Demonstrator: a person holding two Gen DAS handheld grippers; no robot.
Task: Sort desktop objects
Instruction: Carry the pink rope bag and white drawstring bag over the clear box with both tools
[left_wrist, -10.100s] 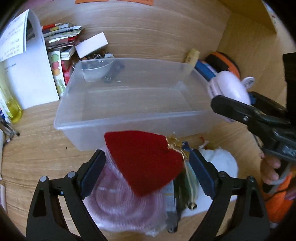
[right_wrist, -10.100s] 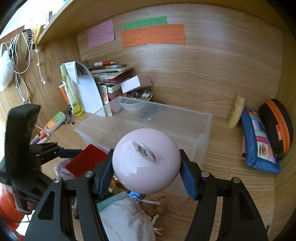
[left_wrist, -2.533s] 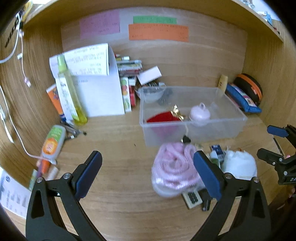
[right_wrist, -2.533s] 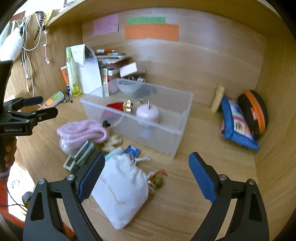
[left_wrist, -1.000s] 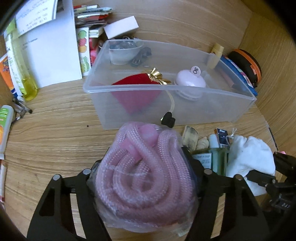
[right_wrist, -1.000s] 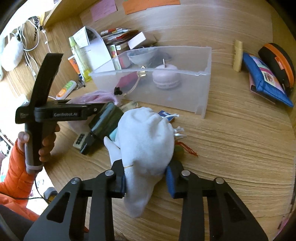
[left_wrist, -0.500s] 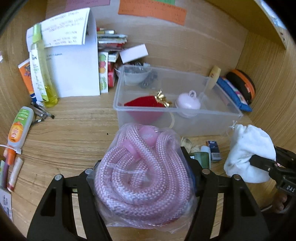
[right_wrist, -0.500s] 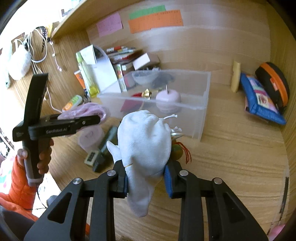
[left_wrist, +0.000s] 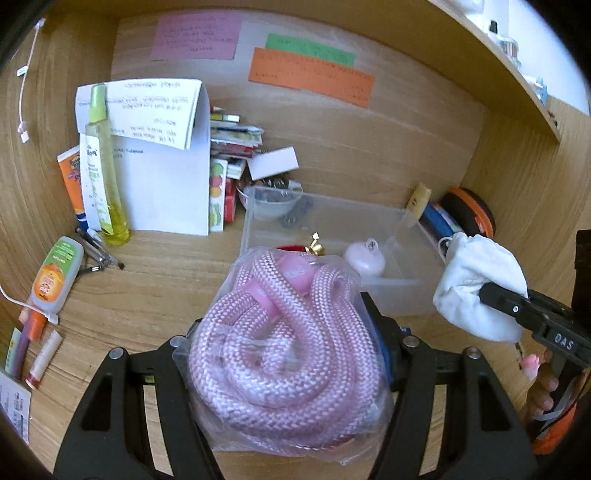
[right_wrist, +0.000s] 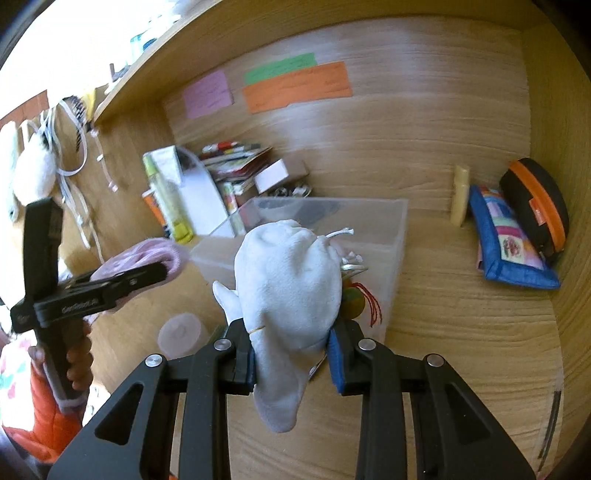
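My left gripper (left_wrist: 284, 354) is shut on a clear bag of coiled pink rope (left_wrist: 288, 343), held off the desk in front of the clear plastic bin (left_wrist: 402, 295). In the bin lie a pink round case (left_wrist: 364, 256) and a red pouch with a gold bow (left_wrist: 316, 243). My right gripper (right_wrist: 291, 354) is shut on a white drawstring pouch (right_wrist: 288, 284), also lifted, just before the bin (right_wrist: 395, 254). The pouch (left_wrist: 480, 284) shows at the right of the left wrist view, and the rope bag (right_wrist: 147, 258) at the left of the right wrist view.
At the back left stand a folded white paper (left_wrist: 162, 162), a yellow bottle (left_wrist: 101, 177) and stacked booklets (left_wrist: 231, 147). A blue pencil case (right_wrist: 506, 247) and a black-orange case (right_wrist: 535, 206) lie at the right wall. Tubes and pens (left_wrist: 55, 277) lie at the left.
Both grippers have risen from the desk with their loads. The rope bag and the white pouch now hang higher, and more of the back wall with its coloured notes shows.
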